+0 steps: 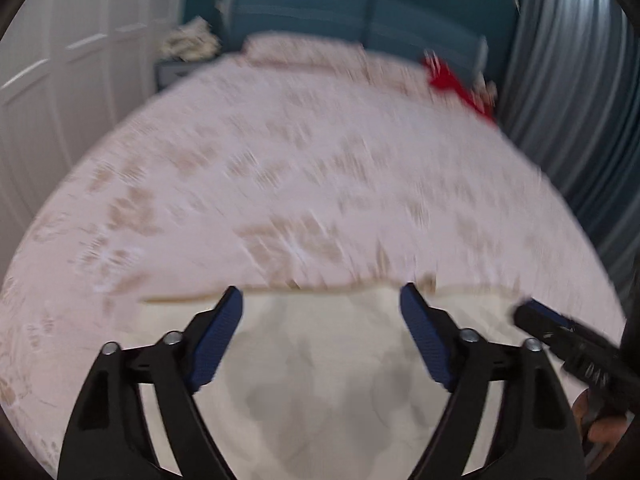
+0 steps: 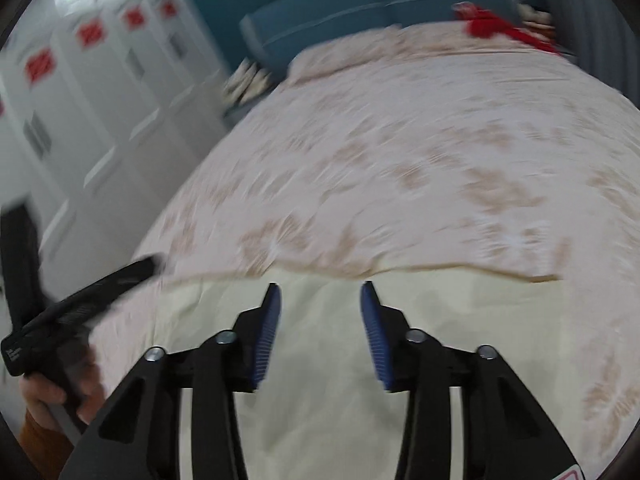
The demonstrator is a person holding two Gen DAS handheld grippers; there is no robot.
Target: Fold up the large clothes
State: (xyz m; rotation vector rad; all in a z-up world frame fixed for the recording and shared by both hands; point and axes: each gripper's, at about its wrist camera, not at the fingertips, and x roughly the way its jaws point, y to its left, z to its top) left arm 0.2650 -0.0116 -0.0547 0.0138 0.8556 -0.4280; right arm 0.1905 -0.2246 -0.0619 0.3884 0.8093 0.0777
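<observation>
A cream garment (image 1: 320, 364) lies flat at the near end of the bed; it also shows in the right wrist view (image 2: 328, 360). My left gripper (image 1: 322, 300) is open and empty above it, its blue pads wide apart. My right gripper (image 2: 320, 296) is open and empty above the same cloth. The right gripper also shows at the right edge of the left wrist view (image 1: 560, 332), and the left gripper shows at the left of the right wrist view (image 2: 100, 284). Both views are motion-blurred.
The bed carries a pink floral cover (image 1: 304, 168), also in the right wrist view (image 2: 420, 152). Red cloth (image 1: 456, 84) lies at the far right corner. White wardrobe doors (image 1: 60, 60) stand left, grey curtains (image 1: 568, 100) right, a teal headboard (image 1: 360, 12) behind.
</observation>
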